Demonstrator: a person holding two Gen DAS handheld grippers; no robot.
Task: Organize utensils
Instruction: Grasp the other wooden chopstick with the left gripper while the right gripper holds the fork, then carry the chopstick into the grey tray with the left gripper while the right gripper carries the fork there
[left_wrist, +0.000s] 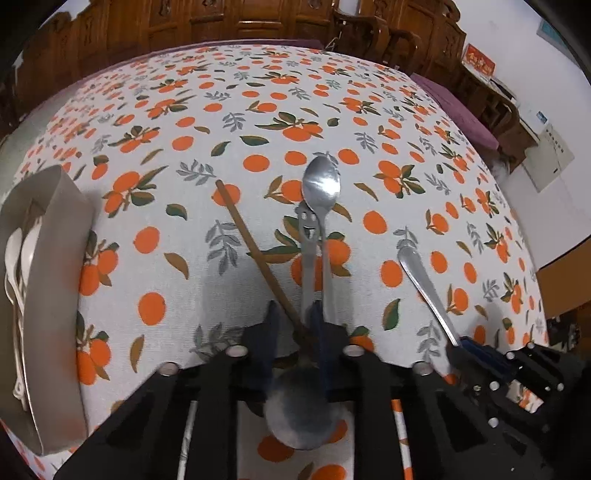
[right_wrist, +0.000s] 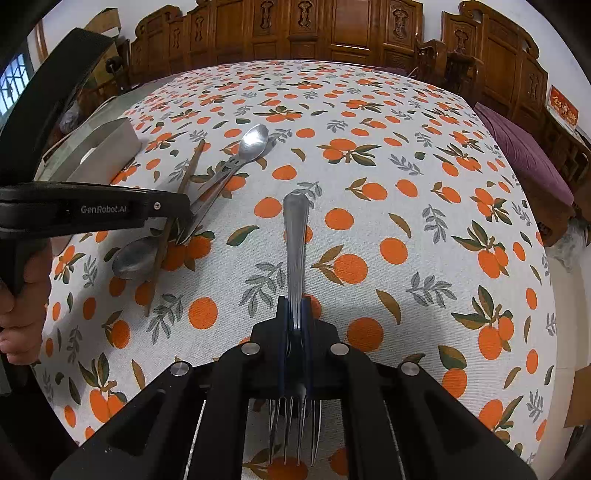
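Note:
In the left wrist view my left gripper (left_wrist: 295, 319) is nearly shut on a bundle lying on the tablecloth. Between its blue pads are a brown chopstick (left_wrist: 255, 251) and the smiley-face handle (left_wrist: 308, 221) of a steel spoon, whose bowl (left_wrist: 301, 406) lies under the gripper. A second steel spoon (left_wrist: 320, 181) runs its handle along the right finger; I cannot tell whether it is gripped. My right gripper (right_wrist: 295, 317) is shut on a steel fork (right_wrist: 295, 240), handle pointing away and tines (right_wrist: 295, 424) toward the camera. It holds the fork above the cloth.
A grey open tray (left_wrist: 55, 258) with white spoons (left_wrist: 14, 251) stands at the table's left edge, and shows as the tray (right_wrist: 110, 147) in the right wrist view. A hand (right_wrist: 26, 295) grips the left tool. Carved wooden chairs (right_wrist: 332, 29) line the far side.

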